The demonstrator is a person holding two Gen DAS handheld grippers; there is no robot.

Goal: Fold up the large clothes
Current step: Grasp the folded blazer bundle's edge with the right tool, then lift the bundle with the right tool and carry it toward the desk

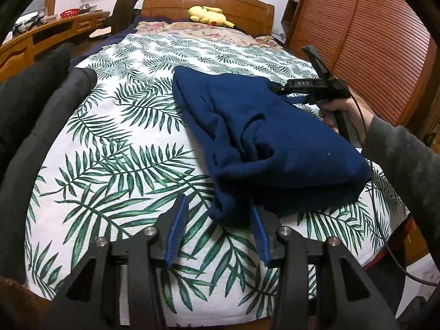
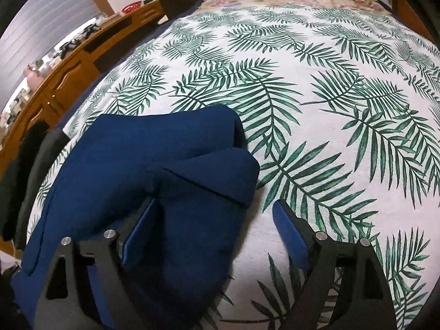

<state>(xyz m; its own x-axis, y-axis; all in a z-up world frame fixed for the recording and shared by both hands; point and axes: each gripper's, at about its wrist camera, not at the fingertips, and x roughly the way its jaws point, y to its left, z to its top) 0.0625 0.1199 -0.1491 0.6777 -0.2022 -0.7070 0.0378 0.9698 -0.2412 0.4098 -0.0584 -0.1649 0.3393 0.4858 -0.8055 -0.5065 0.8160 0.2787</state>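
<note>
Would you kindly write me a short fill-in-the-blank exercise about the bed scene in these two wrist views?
1. The folded garment on the bed is dark ____.
2. The bedspread is printed with green ____.
3. The soft toy by the headboard is coloured ____.
4. The right gripper has its jaws ____, with one finger on the garment.

Missing words: blue; leaves; yellow; open

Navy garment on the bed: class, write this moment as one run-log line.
navy garment: partly folded on leaf-print bedspread | left claw: open at hem | right claw: open, over edge
</note>
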